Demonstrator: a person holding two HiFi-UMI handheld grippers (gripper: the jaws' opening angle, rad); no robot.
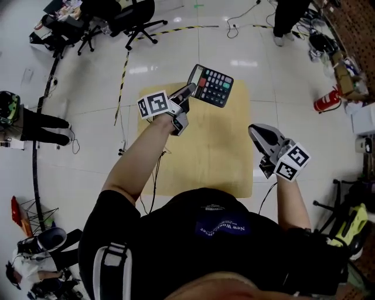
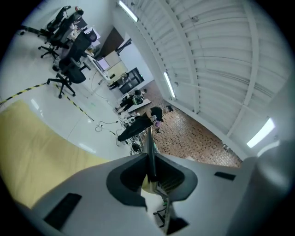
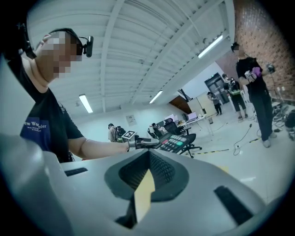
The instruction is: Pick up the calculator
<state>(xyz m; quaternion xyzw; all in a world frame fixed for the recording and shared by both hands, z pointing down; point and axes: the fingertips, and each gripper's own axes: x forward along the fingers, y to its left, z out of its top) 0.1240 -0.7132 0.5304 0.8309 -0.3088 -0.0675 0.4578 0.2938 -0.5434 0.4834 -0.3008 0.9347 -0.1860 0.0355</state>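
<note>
A black calculator (image 1: 212,86) with coloured keys hangs in the air above the far edge of the yellow table (image 1: 217,158). My left gripper (image 1: 190,89) is shut on its near corner. In the left gripper view the calculator (image 2: 150,147) shows edge-on as a thin dark strip pinched between the jaws of that gripper (image 2: 150,170). My right gripper (image 1: 252,129) hovers over the table's right side, shut with nothing in it. From the right gripper view, its jaws (image 3: 148,154) meet at the tips, and the calculator (image 3: 177,143) shows beyond them in the left gripper (image 3: 140,144).
Office chairs (image 1: 135,20) stand at the far left and a red fire extinguisher (image 1: 325,102) at the right. Yellow-black tape (image 1: 124,64) runs across the white floor. A person (image 1: 287,17) stands at the back, another (image 1: 35,126) at the left. Cables lie about.
</note>
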